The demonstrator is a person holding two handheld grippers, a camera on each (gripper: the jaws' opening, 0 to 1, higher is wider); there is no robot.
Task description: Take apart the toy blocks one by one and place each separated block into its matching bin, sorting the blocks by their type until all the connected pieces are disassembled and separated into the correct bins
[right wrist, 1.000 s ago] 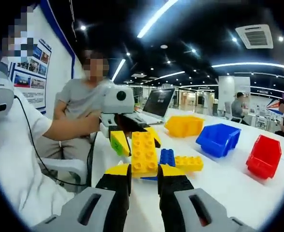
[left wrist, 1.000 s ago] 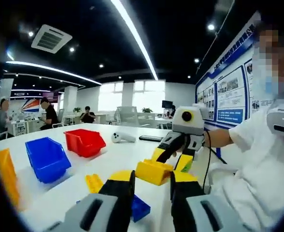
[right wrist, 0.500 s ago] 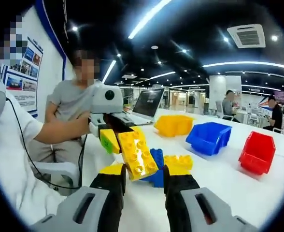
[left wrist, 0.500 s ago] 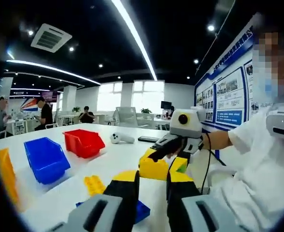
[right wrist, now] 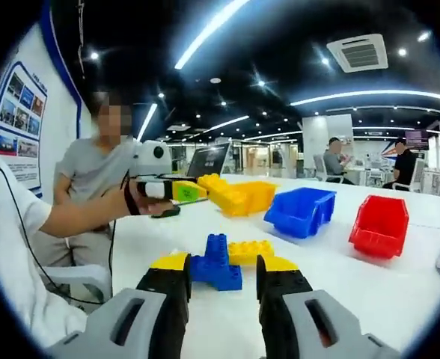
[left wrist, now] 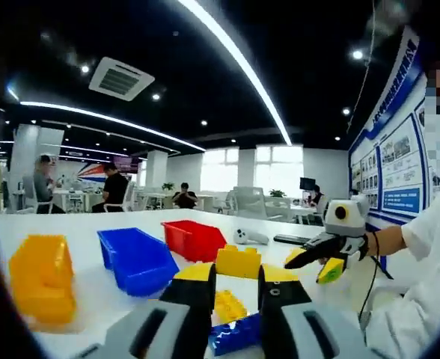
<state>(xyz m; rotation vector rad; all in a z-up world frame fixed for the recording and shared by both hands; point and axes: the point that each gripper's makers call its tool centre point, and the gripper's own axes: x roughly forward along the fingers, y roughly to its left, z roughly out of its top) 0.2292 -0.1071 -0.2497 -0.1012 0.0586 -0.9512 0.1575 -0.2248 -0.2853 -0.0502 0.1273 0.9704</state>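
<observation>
A yellow block (left wrist: 239,262) sits between the jaws of my left gripper (left wrist: 237,274), which is shut on it and holds it up above the table. From the right gripper view, that left gripper (right wrist: 197,191) holds the yellow block (right wrist: 229,196) in front of the yellow bin (right wrist: 259,194). My right gripper (right wrist: 220,271) is open with nothing between its fingers, low over the table. Just beyond it lie a blue block (right wrist: 216,263) and a flat yellow block (right wrist: 250,249), touching. The right gripper (left wrist: 313,263) also shows at the right.
Three bins stand in a row on the white table (left wrist: 93,299): yellow (left wrist: 44,277), blue (left wrist: 138,258), red (left wrist: 194,239). A white controller (left wrist: 248,236) lies behind them. A seated person (right wrist: 93,172) and a laptop (right wrist: 205,161) are at the table's far side.
The right gripper has let go of the yellow block and opened. The left gripper has carried the block away toward the bins. Both cameras have swung.
</observation>
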